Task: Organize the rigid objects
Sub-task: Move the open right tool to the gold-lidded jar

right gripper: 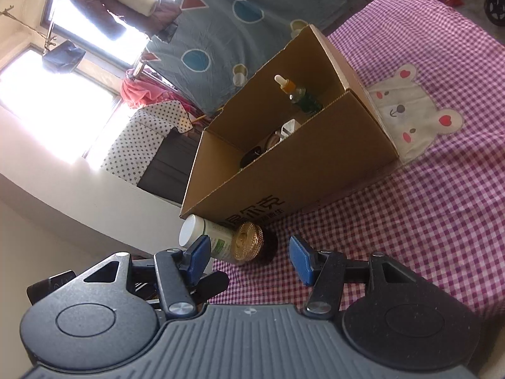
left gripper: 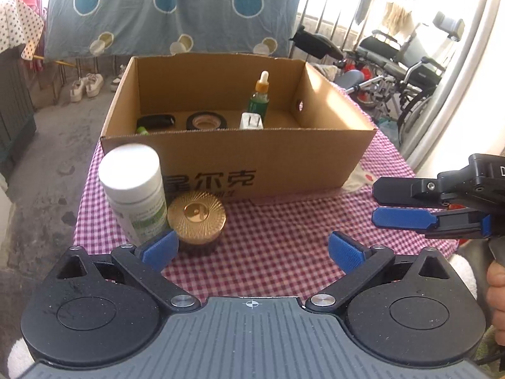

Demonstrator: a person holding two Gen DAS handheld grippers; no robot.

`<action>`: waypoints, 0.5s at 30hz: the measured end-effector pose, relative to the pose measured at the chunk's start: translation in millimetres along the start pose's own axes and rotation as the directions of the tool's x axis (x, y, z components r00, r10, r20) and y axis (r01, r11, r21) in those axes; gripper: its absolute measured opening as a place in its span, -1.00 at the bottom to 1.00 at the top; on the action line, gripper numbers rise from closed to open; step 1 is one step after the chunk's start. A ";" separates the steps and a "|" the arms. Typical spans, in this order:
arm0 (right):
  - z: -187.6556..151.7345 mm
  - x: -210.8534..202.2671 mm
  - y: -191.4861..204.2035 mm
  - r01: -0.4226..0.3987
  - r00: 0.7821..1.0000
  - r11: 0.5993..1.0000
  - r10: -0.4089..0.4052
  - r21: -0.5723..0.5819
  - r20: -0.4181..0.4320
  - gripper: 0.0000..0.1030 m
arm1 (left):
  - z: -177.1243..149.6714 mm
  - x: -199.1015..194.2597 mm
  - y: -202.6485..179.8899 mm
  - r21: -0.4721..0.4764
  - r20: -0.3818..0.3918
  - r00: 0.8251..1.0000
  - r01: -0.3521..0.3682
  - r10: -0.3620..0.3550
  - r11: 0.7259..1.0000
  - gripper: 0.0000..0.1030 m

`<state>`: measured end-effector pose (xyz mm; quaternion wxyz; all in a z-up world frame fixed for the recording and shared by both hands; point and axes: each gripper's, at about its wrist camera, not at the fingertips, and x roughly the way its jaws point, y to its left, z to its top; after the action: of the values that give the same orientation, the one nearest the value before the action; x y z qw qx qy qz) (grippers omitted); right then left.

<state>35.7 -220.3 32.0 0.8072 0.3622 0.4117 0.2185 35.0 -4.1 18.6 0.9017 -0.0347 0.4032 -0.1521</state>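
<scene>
An open cardboard box stands on the checked tablecloth. Inside it are a green dropper bottle, a white plug adapter, a black tape roll and a black object. In front of the box's left corner stand a white-capped bottle and a gold-lidded jar. My left gripper is open and empty; its left finger sits just in front of the jar. My right gripper is open and empty, rolled sideways, facing the jar and bottle. It also shows at the right of the left wrist view.
The box covers part of a bear patch on the tablecloth. A blue dotted sheet hangs behind the table. A wheelchair stands at the far right, shoes on the floor at left.
</scene>
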 end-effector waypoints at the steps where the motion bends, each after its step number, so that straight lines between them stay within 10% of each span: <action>1: -1.7 4.0 0.1 0.004 1.000 1.000 -0.004 0.001 -0.010 0.13 | -2.9 2.3 2.3 -0.004 -0.008 1.000 -0.007 0.007 1.000 0.98; 15: -1.5 72.4 6.9 0.028 0.992 0.999 -0.032 -0.033 -0.123 0.11 | -35.4 29.3 24.1 -0.003 0.007 0.996 -0.087 0.087 0.996 0.96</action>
<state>75.0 -168.2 0.1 0.7890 0.3288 0.4628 0.2348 33.3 12.2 -30.7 0.9088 -0.0188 0.4015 -0.1119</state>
